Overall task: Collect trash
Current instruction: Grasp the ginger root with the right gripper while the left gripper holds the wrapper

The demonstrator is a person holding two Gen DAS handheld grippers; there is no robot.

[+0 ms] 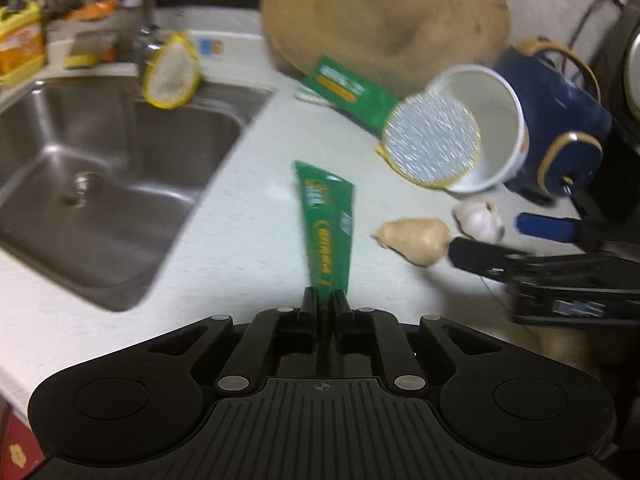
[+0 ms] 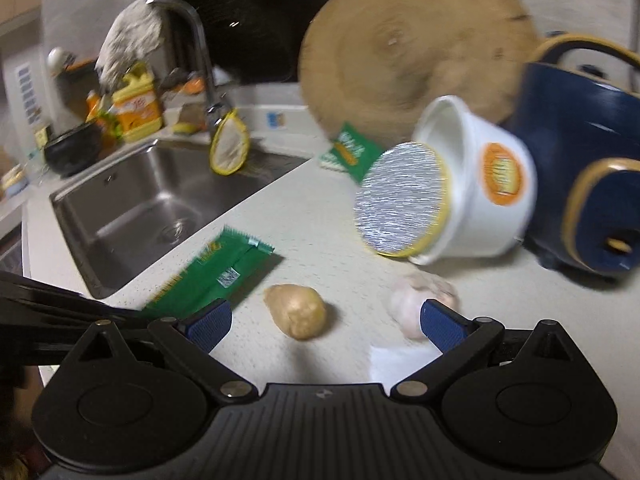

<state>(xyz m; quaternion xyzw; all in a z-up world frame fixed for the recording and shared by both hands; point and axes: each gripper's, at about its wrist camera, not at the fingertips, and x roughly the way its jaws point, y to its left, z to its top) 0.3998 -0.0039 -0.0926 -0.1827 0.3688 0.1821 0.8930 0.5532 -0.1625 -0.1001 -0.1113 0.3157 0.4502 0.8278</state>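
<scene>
Trash lies scattered on the pale speckled countertop (image 1: 248, 152) beside the stainless steel sink (image 1: 92, 184). One long green foil wrapper (image 1: 326, 232) with yellow print is pinched at its near end by the left gripper (image 1: 325, 300), whose black jaws are pressed together on it; the rest of the wrapper slants away over the counter. In the right wrist view that same wrapper (image 2: 216, 276) runs from the left gripper's black arm toward the middle of the counter. The right gripper (image 2: 326, 320) has its blue-padded jaws spread wide with nothing between them, hovering near a beige ginger piece (image 2: 296, 310) and a white garlic bulb (image 2: 416, 300). Farther back, a white paper cup (image 2: 476, 188) lies on its side with its silver foil lid (image 2: 400, 200) peeled open, against a dark blue pot (image 2: 588, 160). A second green wrapper (image 2: 352, 152) rests by the round wooden board (image 2: 408, 48).
</scene>
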